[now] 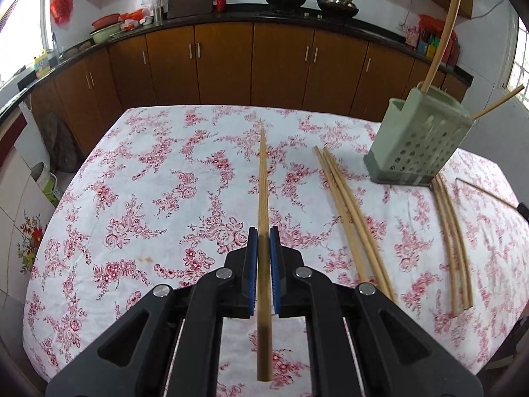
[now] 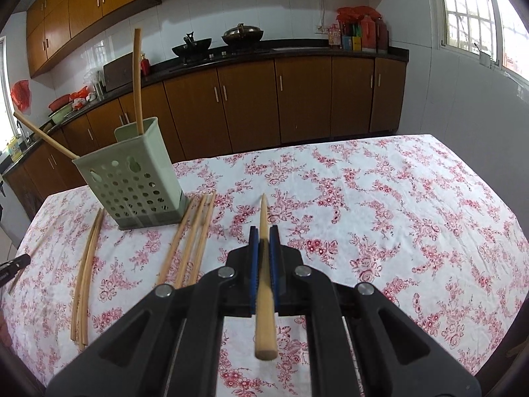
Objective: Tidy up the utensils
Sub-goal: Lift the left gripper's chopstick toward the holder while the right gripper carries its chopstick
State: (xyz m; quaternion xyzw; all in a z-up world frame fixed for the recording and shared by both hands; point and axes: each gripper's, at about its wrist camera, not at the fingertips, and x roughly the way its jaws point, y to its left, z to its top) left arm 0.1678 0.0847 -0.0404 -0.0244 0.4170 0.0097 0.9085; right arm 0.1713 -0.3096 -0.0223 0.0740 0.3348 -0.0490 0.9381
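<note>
Both claws clamped on 1 chopstick each: left claw [image 1: 263, 236] chopstick [image 1: 263, 182], right claw [image 2: 263, 235] chopstick [image 2: 263, 218], butts blurred

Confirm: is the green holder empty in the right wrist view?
No, two chopsticks already stand in the green holder, leaning apart.

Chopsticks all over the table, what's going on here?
A person with a gripper in each hand is tidying chopsticks into the green holder. The left gripper is shut on one chopstick, and the right gripper is shut on another chopstick, both lifted over the floral tablecloth. Two chopsticks already stand in the holder. Loose chopsticks still lie on the cloth beside it, with more on its other side.
</note>
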